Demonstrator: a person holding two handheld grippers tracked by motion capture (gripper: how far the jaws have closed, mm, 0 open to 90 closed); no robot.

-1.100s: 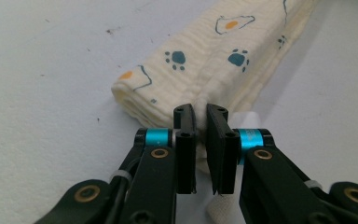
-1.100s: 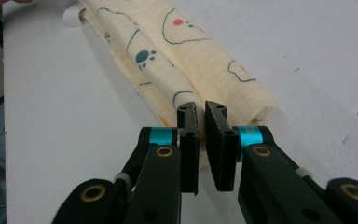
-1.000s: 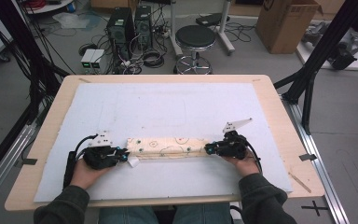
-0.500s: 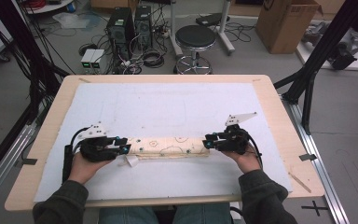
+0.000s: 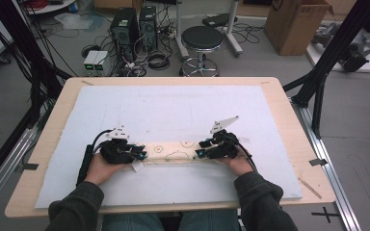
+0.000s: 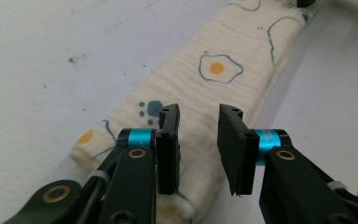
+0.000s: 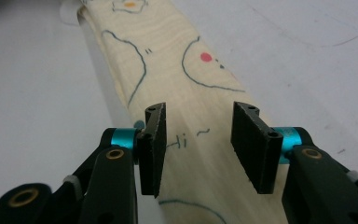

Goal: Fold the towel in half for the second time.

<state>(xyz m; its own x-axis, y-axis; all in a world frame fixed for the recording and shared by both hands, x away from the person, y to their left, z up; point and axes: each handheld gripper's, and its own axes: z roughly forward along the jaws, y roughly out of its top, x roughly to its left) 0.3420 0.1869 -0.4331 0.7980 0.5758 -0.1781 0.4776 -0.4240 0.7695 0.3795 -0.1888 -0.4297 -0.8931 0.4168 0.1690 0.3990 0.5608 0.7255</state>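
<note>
- Your left gripper [image 6: 198, 149] has its jaws spread, with nothing pinched; they have just been opening and then easing in a little. The near end of the folded cloth [image 6: 205, 93] lies under and between them, untouched by the pads.
- Your right gripper [image 7: 205, 149] is parted too, its jaws having just been opening, and the cloth's other end runs between and beneath its fingers, free of them.
- The cloth is a cream strip printed with fried eggs, folded long and narrow. It lies flat on the white mat [image 5: 173, 106], stretching from one pair of fingertips to the other.
- Its long axis runs side to side across the table, each end pointing at one gripper.
- Expect it to be light, soft and floppy: it will likely sag in the middle and the folds may slip open if you lift only one layer.
- Best hold: pinch all layers together at each short end, close to the tips.
- Beyond the fingertips, bare mat reaches the table's [image 5: 279, 96] far edge.
</note>
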